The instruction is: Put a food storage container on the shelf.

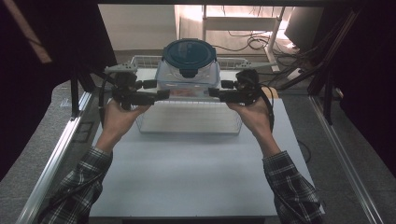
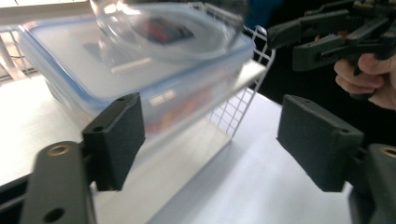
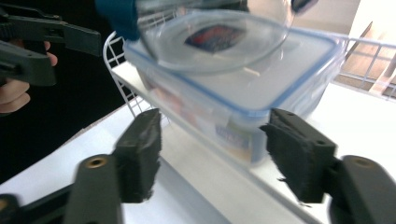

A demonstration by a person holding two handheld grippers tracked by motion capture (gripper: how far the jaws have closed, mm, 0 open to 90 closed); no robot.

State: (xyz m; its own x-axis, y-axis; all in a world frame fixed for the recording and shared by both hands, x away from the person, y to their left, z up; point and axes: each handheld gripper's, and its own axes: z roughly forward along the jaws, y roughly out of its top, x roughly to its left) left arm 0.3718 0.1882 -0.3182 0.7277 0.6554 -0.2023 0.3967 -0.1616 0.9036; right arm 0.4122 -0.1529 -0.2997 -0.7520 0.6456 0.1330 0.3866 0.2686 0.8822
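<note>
Above the white wire basket (image 1: 189, 122), both hand-held grippers, left (image 1: 156, 95) and right (image 1: 215, 93), stand wide open beside the blue-rimmed rectangular food container (image 1: 187, 84), holding nothing. Closing both on its opposite sides seems the next move.

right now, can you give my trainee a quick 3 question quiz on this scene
1. True or false: the round container sits on top of the rectangular container.
2. Are the left gripper and right gripper open or shut?
3. What do the containers rest in: A) wire basket, B) drawer, C) sink?

Key: 1 true; 2 open, one at each side of the rectangular container; 3 A.
</note>
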